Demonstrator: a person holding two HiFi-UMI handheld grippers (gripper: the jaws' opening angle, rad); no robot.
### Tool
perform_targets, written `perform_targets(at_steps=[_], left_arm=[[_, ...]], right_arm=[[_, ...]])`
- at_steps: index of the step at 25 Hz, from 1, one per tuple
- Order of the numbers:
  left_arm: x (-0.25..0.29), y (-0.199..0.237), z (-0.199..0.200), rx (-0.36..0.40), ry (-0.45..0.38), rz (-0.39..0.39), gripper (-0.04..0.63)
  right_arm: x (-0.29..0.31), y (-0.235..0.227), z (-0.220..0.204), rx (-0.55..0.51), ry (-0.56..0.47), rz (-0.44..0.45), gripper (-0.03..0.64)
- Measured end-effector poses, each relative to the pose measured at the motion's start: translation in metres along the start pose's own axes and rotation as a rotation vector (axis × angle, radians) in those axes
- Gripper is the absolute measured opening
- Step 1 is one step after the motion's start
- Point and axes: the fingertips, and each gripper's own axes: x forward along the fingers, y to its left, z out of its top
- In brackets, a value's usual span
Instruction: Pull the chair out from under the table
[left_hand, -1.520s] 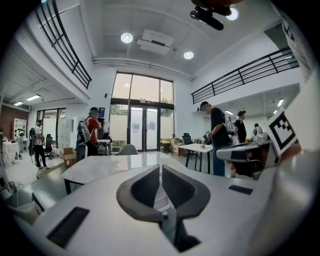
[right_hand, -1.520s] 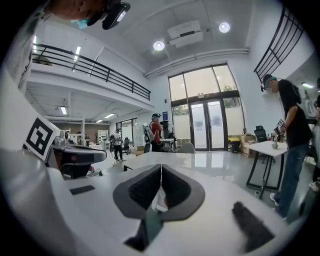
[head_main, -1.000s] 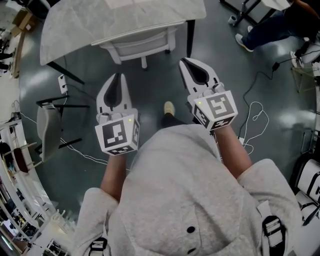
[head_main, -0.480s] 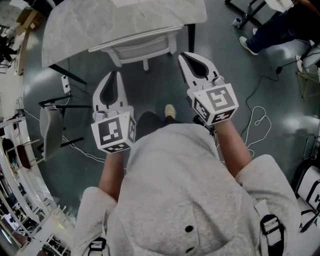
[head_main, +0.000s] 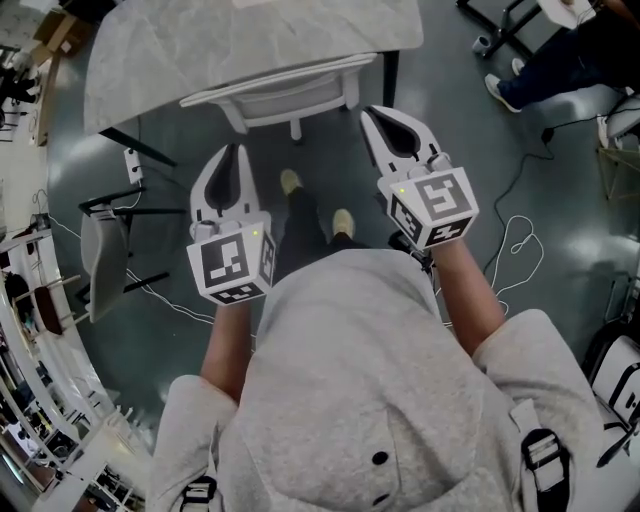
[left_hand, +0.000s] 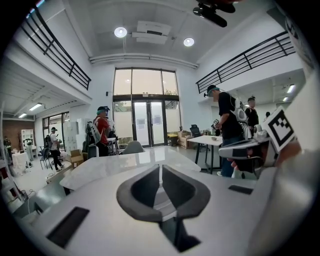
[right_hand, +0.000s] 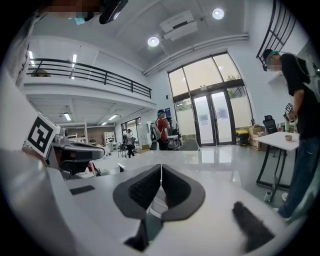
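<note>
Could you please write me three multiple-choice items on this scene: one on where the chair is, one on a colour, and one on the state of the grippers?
1. Where is the chair?
A) tucked under the table
B) lying on its side
C) standing on top of the table

2. What colour is the chair?
A) black
B) white
C) red

3. How are the fingers of the left gripper and the right gripper?
A) both wide open
B) clamped on the chair
C) both shut, with nothing held

Answers:
1 A, its seat sits beneath the table's edge.
2 B, its frame is plainly white in the head view.
3 C, each gripper view shows the fingers together with nothing between them.
</note>
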Motion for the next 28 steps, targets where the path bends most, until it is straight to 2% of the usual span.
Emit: perform_targets(at_steps=[15, 23, 26, 28], left_arm=[[0.088, 0.042, -0.011, -0.007, 0.068, -0.064, 0.029], [0.133, 0.058, -0.031, 0.084, 0.161, -0.145, 0.029], [0.145, 0.060, -0.047, 0.139, 0.217, -0.203, 0.029], [0.153, 0.059, -0.057, 0.188, 0.260, -0.253, 0.031]], right_arm=[[0.084, -0.022, -0.002, -0.040, 0.099, -0.026, 0.026], [0.127, -0.042, -0.013, -0.116, 0.197, -0.038, 0.026], [0.139, -0.045, -0.017, -0.150, 0.234, -0.029, 0.026], [0.147, -0.043, -0.025, -0.198, 0.293, 0.000, 0.028]])
